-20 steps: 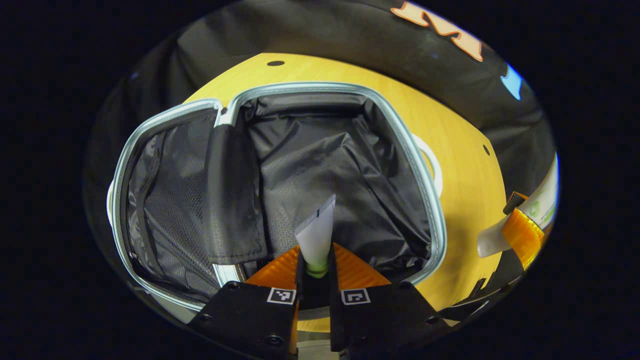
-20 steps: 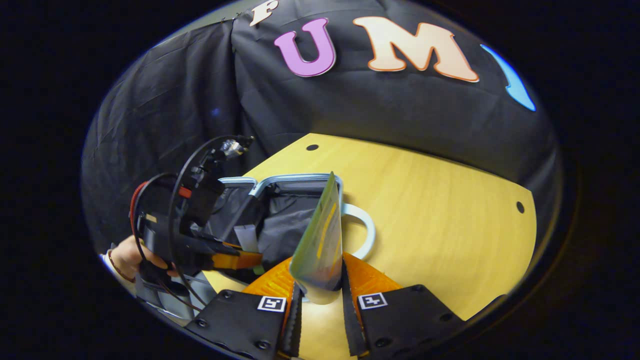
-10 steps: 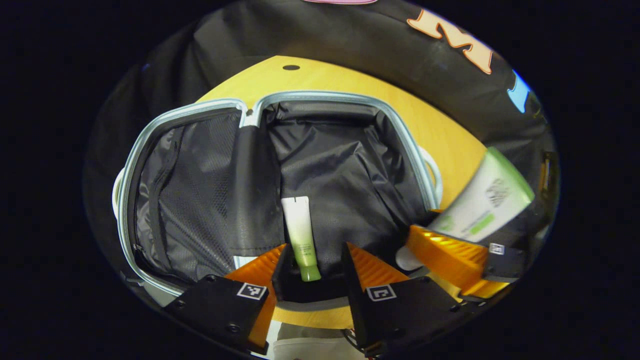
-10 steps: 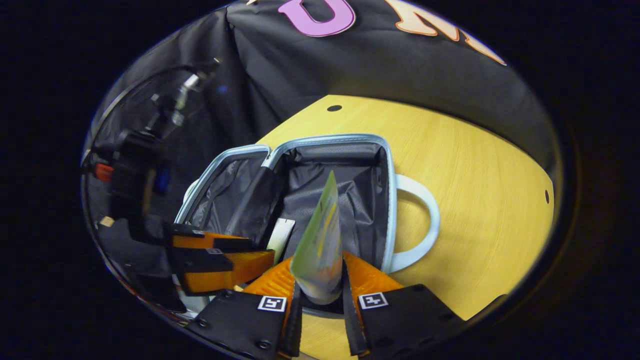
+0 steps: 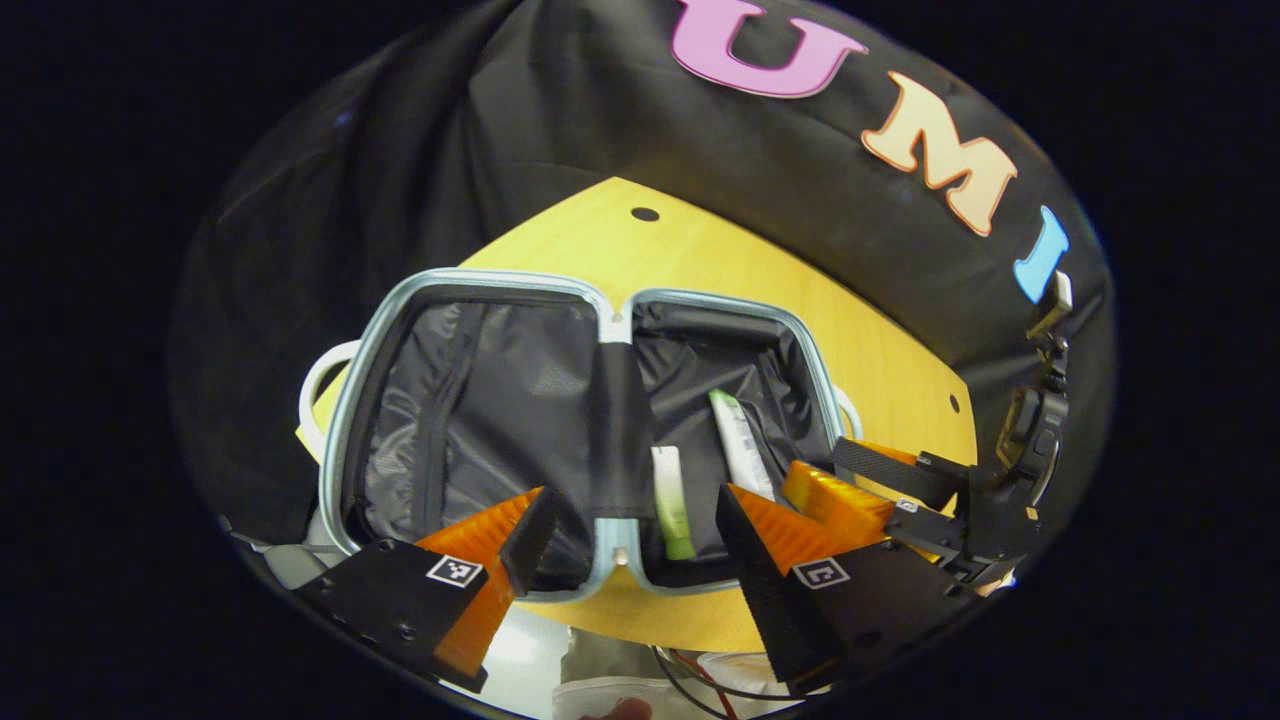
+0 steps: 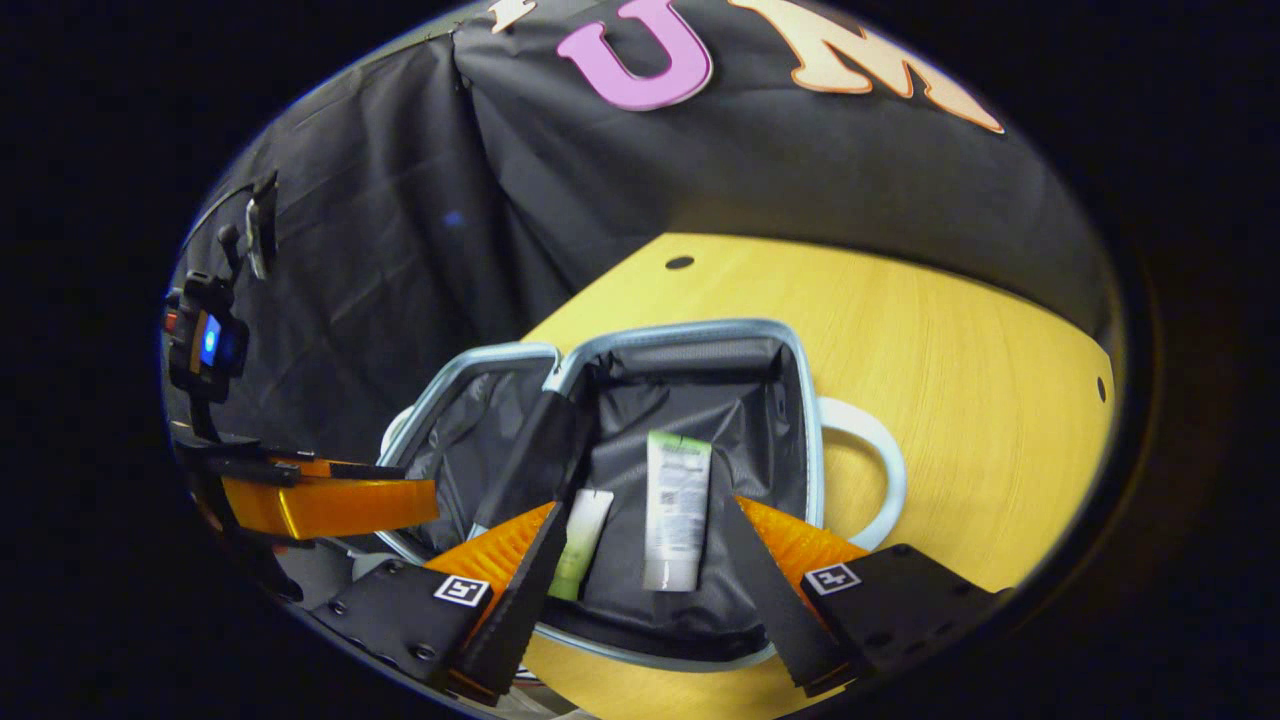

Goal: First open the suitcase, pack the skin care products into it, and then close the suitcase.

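**A:** Where do things stand?

**B:** Both tubes, the small tube (image 6: 582,543) and the large tube (image 6: 675,508), lie in the suitcase (image 6: 800,400) beside its hinge flap. Your left gripper (image 5: 620,520) and right gripper (image 6: 640,560) are both spread, empty.

**A:** Next?

**B:** Probably closing: swing the mesh half over squarely, so neither tube catches the rim.

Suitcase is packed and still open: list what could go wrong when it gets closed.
1. The small green-tipped tube and the larger white tube lie loose in the right half of the suitcase; tipping that half might slide them out.
2. The black divider flap could catch in the rim.
3. Both open grippers, left and right, hover by the rim and could be pinched.
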`<action>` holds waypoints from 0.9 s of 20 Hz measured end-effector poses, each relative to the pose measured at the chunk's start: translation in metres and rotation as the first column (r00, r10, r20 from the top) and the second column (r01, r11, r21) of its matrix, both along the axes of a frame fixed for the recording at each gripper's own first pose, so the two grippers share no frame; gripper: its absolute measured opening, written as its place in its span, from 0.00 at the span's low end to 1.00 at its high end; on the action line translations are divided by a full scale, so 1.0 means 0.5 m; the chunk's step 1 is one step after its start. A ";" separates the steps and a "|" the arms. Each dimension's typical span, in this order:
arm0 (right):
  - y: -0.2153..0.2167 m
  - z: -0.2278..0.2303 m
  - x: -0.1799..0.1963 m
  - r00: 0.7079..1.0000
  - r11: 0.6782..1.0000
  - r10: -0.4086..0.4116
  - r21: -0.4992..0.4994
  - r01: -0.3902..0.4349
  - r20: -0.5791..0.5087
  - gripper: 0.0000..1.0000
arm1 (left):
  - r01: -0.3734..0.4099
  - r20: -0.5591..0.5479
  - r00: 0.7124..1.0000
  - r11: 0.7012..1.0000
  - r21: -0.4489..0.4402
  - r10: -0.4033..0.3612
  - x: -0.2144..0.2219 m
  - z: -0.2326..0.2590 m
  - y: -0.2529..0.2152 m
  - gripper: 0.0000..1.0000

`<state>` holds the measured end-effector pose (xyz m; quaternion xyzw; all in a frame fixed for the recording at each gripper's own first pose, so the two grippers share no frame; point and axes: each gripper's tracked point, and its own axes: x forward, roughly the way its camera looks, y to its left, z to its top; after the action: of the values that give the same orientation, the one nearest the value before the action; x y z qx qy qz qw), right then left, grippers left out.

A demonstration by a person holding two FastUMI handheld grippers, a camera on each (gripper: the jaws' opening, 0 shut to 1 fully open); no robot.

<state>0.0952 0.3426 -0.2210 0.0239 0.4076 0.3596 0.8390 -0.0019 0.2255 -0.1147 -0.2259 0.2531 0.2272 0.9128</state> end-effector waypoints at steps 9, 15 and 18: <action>-0.148 0.149 0.032 0.954 0.985 -0.169 0.054 0.161 0.249 0.98 | -0.258 0.089 0.961 0.965 -0.046 0.261 -0.200 -0.017 0.332 0.96; -0.299 0.170 0.032 0.897 0.944 -0.317 0.006 0.331 0.307 0.98 | -0.353 0.087 0.931 0.935 -0.038 0.355 -0.280 -0.098 0.492 0.95; -0.364 0.170 0.020 0.877 0.919 -0.369 -0.021 0.393 0.307 0.98 | -0.319 0.131 0.934 0.940 -0.119 0.333 -0.252 -0.134 0.509 0.95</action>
<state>0.1053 0.1605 -0.1361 0.0147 0.2786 0.1697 0.9452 -0.1280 0.4800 -0.1818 -0.3246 0.1538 0.3455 0.8669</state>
